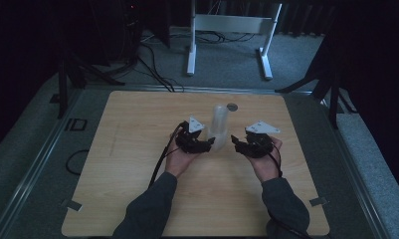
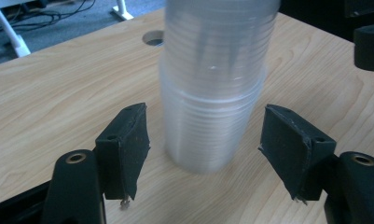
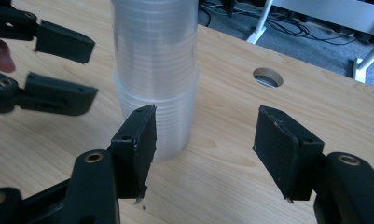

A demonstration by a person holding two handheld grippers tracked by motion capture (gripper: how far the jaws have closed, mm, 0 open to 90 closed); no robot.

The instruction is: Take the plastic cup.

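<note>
A tall stack of clear plastic cups (image 1: 220, 124) stands on the wooden table (image 1: 137, 149) between my two grippers. My left gripper (image 1: 207, 144) is at the stack's left, low down. In the left gripper view the cup stack (image 2: 212, 93) rises just beyond the open left gripper (image 2: 205, 140), and neither pad touches it. My right gripper (image 1: 238, 144) sits a little to the right of the stack. In the right gripper view the right gripper (image 3: 205, 140) is open with nothing in it, the cup stack (image 3: 154, 70) stands beyond its left jaw, and the left gripper (image 3: 58, 70) reaches in from the left.
A round cable hole (image 1: 232, 106) lies in the table just behind the stack. A white desk frame (image 1: 227, 30) and loose cables (image 1: 152, 69) are on the floor beyond the far edge. A black cable (image 1: 159, 164) trails from the left gripper.
</note>
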